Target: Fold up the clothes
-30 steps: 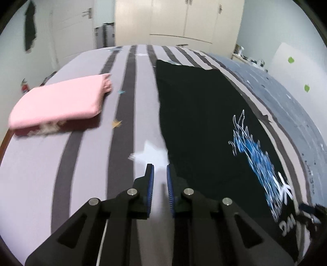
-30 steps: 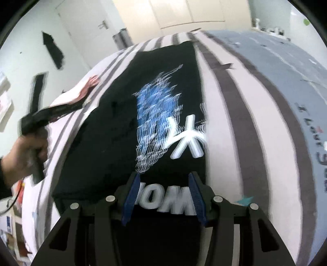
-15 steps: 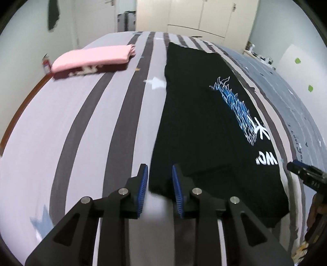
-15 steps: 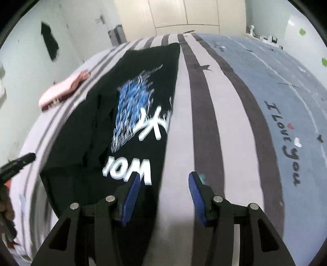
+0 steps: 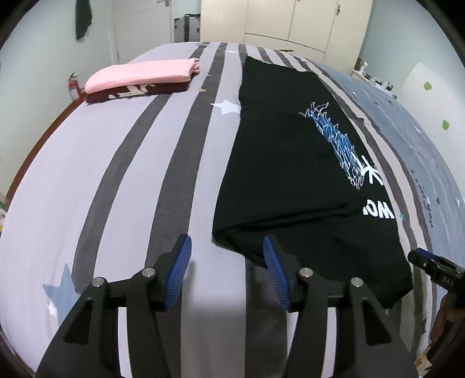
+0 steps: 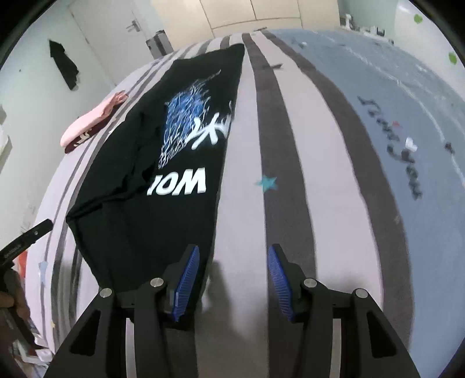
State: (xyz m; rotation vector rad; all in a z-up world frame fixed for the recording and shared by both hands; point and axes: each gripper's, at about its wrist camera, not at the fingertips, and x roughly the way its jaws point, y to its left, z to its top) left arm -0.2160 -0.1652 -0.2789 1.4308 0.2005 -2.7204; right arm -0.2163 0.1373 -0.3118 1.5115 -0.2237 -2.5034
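Note:
A black T-shirt (image 5: pixel 290 174) with a blue and white print lies folded lengthwise on the striped bed (image 5: pixel 116 174). My left gripper (image 5: pixel 226 261) hovers at its near left corner. The jaws are opening, and the corner lies just beyond the fingertips with no pad pressing on it. My right gripper (image 6: pixel 234 273) stands open at the near right corner of the T-shirt (image 6: pixel 162 209). Its left finger (image 6: pixel 186 276) is over the cloth and its right finger over bare sheet. Each gripper shows at the edge of the other's view: right gripper (image 5: pixel 436 267), left gripper (image 6: pixel 26 238).
A folded pink garment (image 5: pixel 142 75) rests on a dark red one at the bed's far left. Beyond the bed are a door, wardrobes (image 5: pixel 279 23) and a suitcase (image 5: pixel 187 29). A fire extinguisher (image 5: pixel 74 88) stands by the left wall. The bed's left edge drops off nearby.
My left gripper drew back along the shirt's left edge to its near corner and its jaws widened. My right gripper slid right from over the print to the shirt's right edge.

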